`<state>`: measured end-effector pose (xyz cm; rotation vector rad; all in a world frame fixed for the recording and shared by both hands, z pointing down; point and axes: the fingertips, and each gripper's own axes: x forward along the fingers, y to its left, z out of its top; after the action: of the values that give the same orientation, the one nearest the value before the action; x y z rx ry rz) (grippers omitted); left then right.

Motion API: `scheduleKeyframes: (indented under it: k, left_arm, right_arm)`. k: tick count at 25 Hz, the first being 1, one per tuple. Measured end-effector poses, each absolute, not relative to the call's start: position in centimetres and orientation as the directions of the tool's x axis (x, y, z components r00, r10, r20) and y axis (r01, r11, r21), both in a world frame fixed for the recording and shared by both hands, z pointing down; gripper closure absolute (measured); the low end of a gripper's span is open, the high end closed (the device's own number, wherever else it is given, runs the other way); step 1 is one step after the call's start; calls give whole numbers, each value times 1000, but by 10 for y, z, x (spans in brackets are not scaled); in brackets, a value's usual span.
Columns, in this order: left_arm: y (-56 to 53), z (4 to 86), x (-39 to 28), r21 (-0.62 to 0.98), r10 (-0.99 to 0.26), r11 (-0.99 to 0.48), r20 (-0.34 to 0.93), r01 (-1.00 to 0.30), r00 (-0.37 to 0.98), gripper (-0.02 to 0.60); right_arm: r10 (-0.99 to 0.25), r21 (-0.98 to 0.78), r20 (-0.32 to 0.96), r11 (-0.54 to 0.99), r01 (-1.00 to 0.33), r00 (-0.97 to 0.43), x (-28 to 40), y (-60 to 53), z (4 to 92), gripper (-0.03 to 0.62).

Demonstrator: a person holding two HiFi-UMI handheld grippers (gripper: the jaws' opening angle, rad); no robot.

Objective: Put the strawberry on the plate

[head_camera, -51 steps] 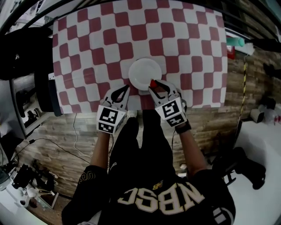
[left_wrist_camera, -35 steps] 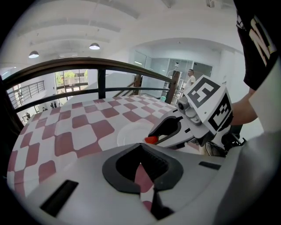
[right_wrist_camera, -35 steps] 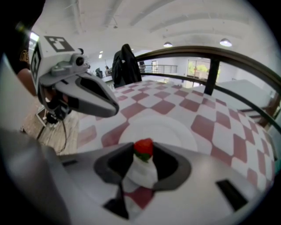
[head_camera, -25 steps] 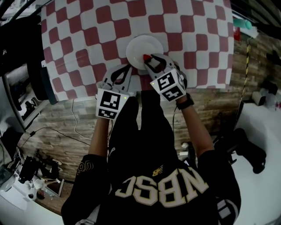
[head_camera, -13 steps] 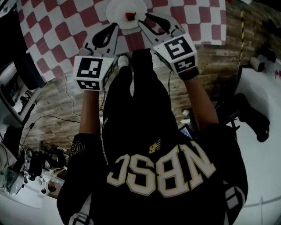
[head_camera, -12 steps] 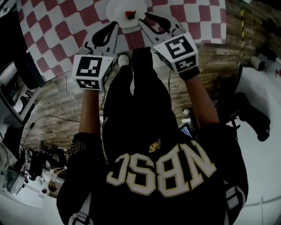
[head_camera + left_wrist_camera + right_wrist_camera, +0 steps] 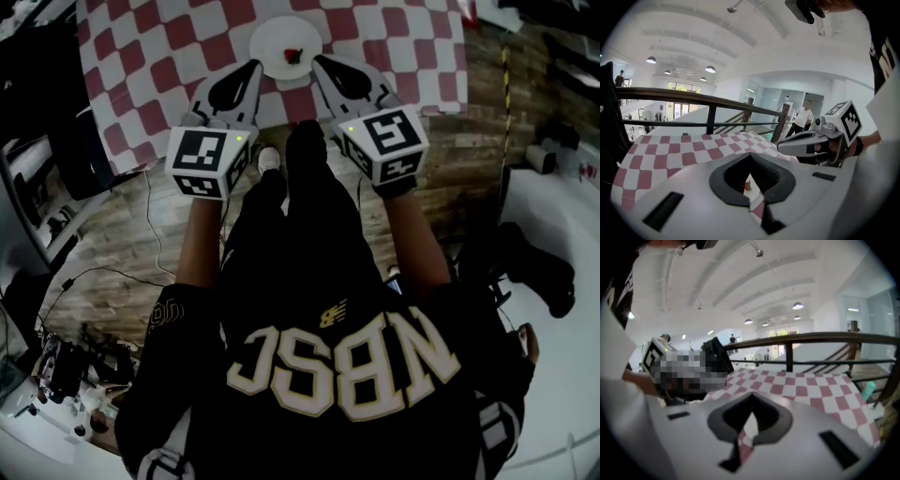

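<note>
Fingers of the left gripper [image 7: 254, 66] and the right gripper [image 7: 317, 60] were fully closed, holding nothing. The small red strawberry [image 7: 293, 56] lay on the round white plate [image 7: 267, 39], on the red-and-white checked tablecloth [image 7: 169, 56], just ahead of both.

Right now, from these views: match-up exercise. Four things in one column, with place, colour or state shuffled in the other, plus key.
Things:
1. strawberry
2. plate
3. cloth
4. left gripper

Descriptions:
A. red and white checks
B. shut, empty
C. on the plate
D. white, on the cloth

Pairs: 1-C, 2-D, 3-A, 4-B
</note>
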<state>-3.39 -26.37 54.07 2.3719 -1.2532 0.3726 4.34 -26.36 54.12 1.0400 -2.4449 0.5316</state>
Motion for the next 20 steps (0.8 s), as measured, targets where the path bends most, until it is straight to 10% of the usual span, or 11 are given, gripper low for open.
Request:
scheduleKeyframes:
  k: [20]
  left_arm:
    - [-196,353,-65,117,-851,-513,63,-850,522,569]
  right_arm:
    - [-859,-22,141,495,-869,-493,27,-203,353,577]
